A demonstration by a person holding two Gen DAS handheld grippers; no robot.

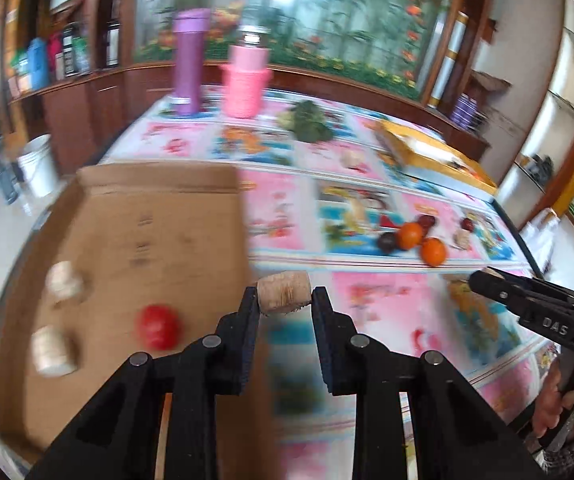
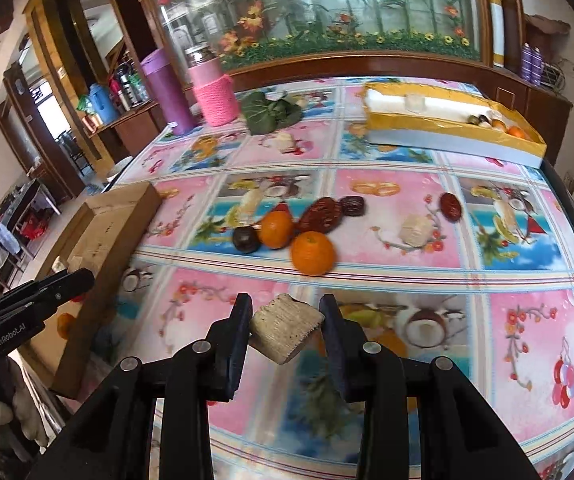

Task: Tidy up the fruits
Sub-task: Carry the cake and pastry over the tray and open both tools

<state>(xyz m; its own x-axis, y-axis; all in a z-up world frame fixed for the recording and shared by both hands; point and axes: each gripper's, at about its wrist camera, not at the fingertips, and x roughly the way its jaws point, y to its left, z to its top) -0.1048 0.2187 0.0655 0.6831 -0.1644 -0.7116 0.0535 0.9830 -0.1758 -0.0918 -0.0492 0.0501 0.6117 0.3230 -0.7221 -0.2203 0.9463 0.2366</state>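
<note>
My left gripper [image 1: 285, 295] is shut on a tan cut chunk [image 1: 284, 292], held at the right edge of a cardboard box [image 1: 147, 240]. The box holds a red fruit [image 1: 158, 327] and two pale chunks [image 1: 63, 282]. My right gripper [image 2: 287, 312] is shut on another tan ridged chunk [image 2: 285, 330] above the tablecloth. Ahead of it lie two oranges [image 2: 313, 253], a dark round fruit [image 2: 246, 239], brown dates [image 2: 323, 214] and a pale chunk [image 2: 415, 231]. The right gripper shows in the left wrist view [image 1: 487, 282], the left gripper in the right wrist view [image 2: 75, 280].
A yellow-rimmed tray [image 2: 447, 136] with some fruits stands at the far right. A purple flask [image 2: 165, 90], a pink knitted jar [image 2: 213, 94] and leafy greens [image 2: 271, 112] stand at the far edge. A white bucket [image 1: 39, 168] is on the floor left.
</note>
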